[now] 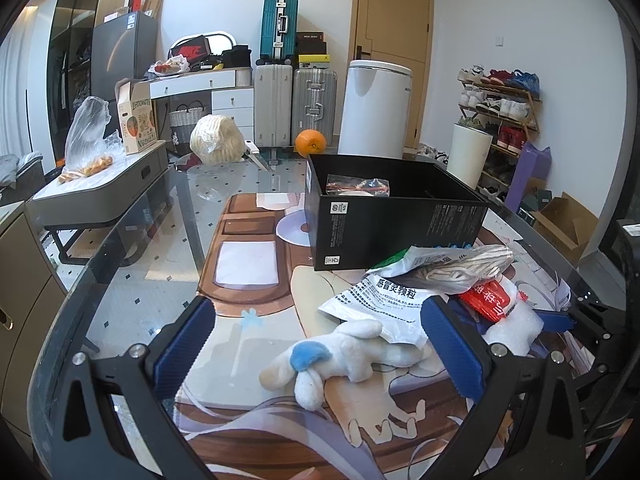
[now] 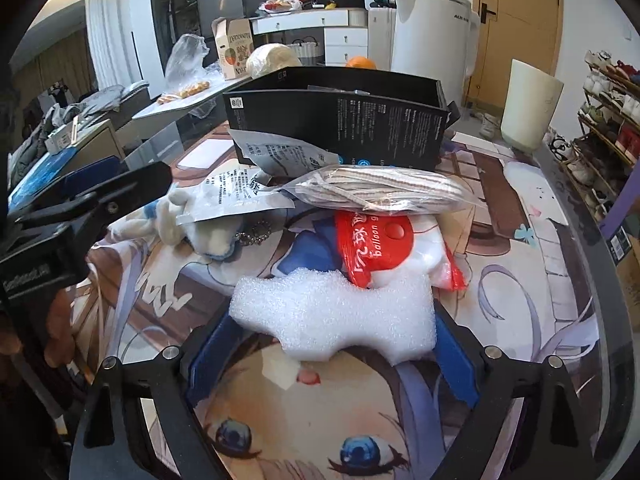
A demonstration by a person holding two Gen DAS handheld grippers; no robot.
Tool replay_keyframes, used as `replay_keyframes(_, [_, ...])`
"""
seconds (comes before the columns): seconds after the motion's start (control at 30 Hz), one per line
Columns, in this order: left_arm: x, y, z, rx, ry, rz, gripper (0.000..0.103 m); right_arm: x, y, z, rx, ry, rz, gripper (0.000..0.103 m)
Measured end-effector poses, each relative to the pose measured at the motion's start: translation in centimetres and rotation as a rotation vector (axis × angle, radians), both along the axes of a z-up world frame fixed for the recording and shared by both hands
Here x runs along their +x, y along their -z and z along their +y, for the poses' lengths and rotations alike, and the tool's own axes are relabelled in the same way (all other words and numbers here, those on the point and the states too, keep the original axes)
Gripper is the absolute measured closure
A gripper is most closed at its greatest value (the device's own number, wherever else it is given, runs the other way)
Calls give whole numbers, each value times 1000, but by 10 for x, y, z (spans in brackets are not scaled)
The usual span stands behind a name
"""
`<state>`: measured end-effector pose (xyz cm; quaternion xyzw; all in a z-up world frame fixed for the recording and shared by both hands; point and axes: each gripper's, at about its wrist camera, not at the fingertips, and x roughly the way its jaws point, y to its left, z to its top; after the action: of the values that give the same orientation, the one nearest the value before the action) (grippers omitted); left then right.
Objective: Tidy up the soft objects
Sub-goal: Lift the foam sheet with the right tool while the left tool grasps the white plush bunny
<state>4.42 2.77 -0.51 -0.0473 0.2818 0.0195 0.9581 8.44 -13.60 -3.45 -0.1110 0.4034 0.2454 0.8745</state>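
Observation:
A white plush dog with blue ears lies on the printed mat between the wide-open blue fingers of my left gripper, untouched. My right gripper is open around a white foam block, its fingers at the block's two ends. Behind the foam lie a red balloon pack, a clear bag of striped cloth and white printed pouches. The plush also shows in the right wrist view. The open black box stands behind, holding a small clear packet.
The glass table's edge curves at left. An orange and a wrapped bundle sit at the far edge. A white bin, suitcases and a shoe rack stand beyond.

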Motion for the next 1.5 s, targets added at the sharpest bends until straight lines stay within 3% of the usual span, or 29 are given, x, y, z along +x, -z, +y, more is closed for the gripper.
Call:
replay_keyframes(0.17, [1, 1, -7, 35, 25, 26, 0, -11, -6, -14, 13, -24, -26, 12])
replay_keyframes(0.3, [3, 7, -16, 122, 27, 93, 0, -15, -14, -26, 36, -20, -45, 12])
replay_keyframes(0.7, [10, 19, -20, 38, 81, 198, 0, -16, -17, -31, 48, -31, -53, 12])
replay_keyframes(0.8, [15, 21, -25, 52, 70, 223, 0, -15, -18, -30, 48, -34, -54, 12])
replay_keyframes(1.1, [38, 28, -28, -11, 41, 326, 0, -14, -16, -30, 41, -34, -50, 12])
replay_keyframes(1.3, [41, 30, -33, 29, 35, 341, 0, -14, -16, -29, 39, -40, -49, 12])
replay_keyframes(1.4, [37, 29, -28, 1, 47, 322, 1, -13, -16, -30, 38, -38, -52, 12])
replay_keyframes(1.5, [32, 28, -27, 15, 67, 302, 10, -13, -16, -31, 39, -38, -51, 12])
